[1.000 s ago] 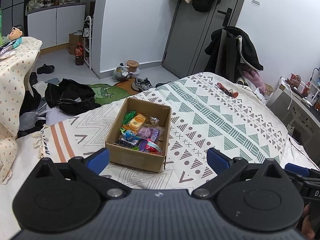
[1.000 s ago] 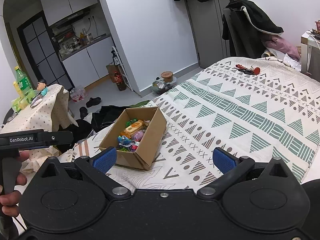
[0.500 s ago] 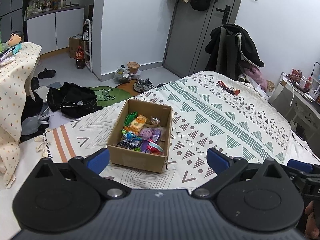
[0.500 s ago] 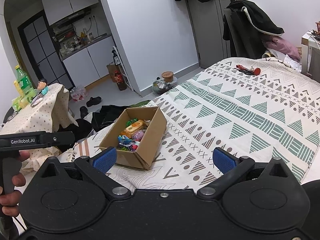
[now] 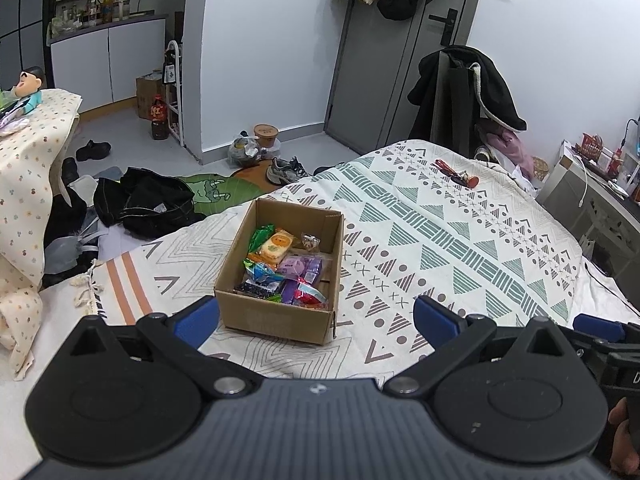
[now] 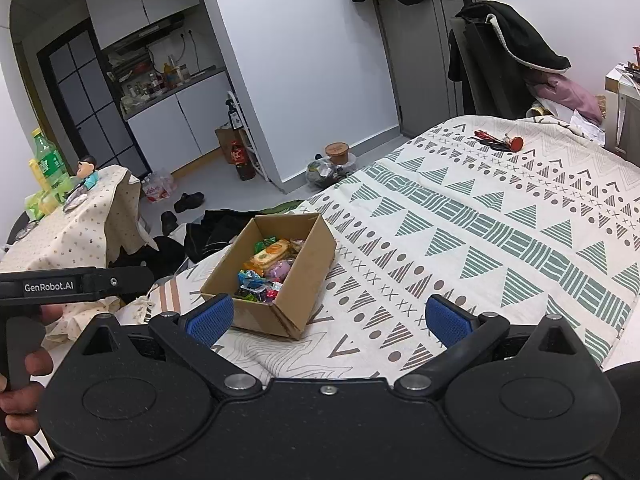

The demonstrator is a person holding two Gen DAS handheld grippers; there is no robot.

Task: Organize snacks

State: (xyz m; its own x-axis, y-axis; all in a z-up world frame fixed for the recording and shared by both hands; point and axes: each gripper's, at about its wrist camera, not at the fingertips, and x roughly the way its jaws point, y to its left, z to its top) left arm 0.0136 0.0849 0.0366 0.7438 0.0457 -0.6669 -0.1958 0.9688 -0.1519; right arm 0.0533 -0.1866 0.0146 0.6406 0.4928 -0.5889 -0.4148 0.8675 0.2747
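Observation:
An open cardboard box (image 5: pixel 276 318) sits on the patterned bed cover (image 5: pixel 460 248), filled with several wrapped snacks (image 5: pixel 286 268) in yellow, green, purple and red. It also shows in the right wrist view (image 6: pixel 308 276), with the snacks (image 6: pixel 266 268) inside. My left gripper (image 5: pixel 316 316) is open and empty, held back from the box's near wall. My right gripper (image 6: pixel 328 316) is open and empty, near the box's front right corner. The left gripper's handle (image 6: pixel 72 284) shows at the left of the right wrist view.
A red and black item (image 5: pixel 456 170) lies at the bed's far end. Black clothes (image 5: pixel 148 200) and shoes (image 5: pixel 286 170) lie on the floor to the left. A cloth-covered table (image 5: pixel 28 152) stands far left. A chair with a black coat (image 5: pixel 468 92) is behind the bed.
The left wrist view has shifted slightly, and the box sits a little further from the left gripper. The right gripper has hardly moved. Both stay open and empty.

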